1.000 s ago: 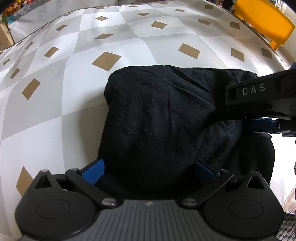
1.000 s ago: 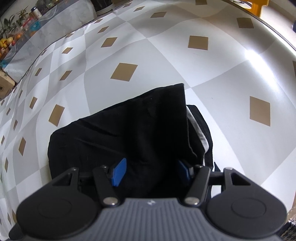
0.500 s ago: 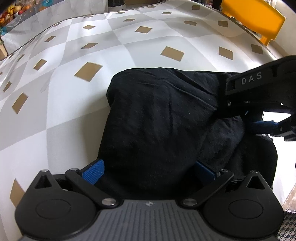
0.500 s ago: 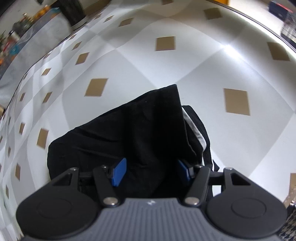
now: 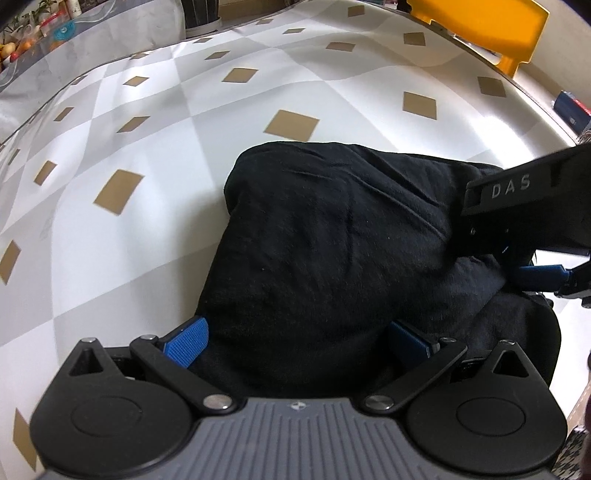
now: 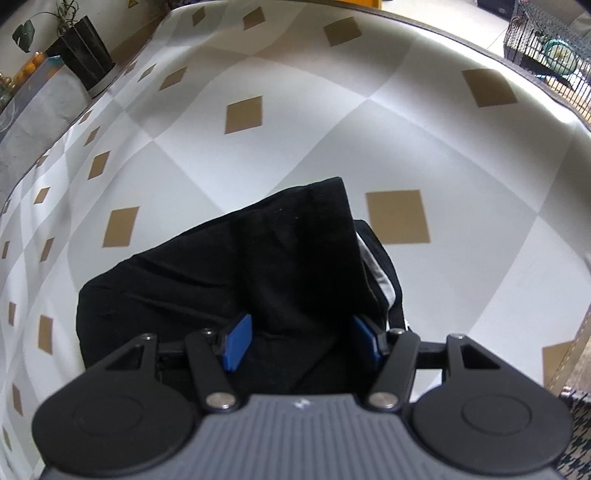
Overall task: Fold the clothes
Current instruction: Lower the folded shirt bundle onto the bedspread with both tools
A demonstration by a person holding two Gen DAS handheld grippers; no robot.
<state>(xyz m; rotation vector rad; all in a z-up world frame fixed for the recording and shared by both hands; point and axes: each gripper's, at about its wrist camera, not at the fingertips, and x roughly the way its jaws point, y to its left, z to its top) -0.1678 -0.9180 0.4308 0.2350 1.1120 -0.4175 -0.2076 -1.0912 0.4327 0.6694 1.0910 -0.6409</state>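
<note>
- A folded black garment [image 5: 332,251] is seen on the table [image 5: 155,236] with the diamond-patterned cover; all places below are given relative to this garment.
- The left gripper [image 5: 297,341] is set over the garment's near edge, with the cloth bunched between its blue pads [image 5: 186,341]. The jaws stand fairly wide, and the bundle appears to be pressed from both sides; a firm hold is judged likely but cannot be confirmed.
- The right gripper [image 6: 301,341] is placed at the garment's right end, where a strip of white lining [image 6: 376,269] shows. Its jaws stand about half open around a thick fold, which seems to be clamped between the pads [image 6: 236,341].
- The step in hand is judged to be a late one: the garment is already compact, and it is being gripped as a bundle from two sides.
- A yellow chair [image 5: 480,22] is seen beyond the garment's far side, past the table edge.
- For the next move, both grips would need to be kept even, so that the layers are not pulled apart while the bundle is shifted or given a final fold.
</note>
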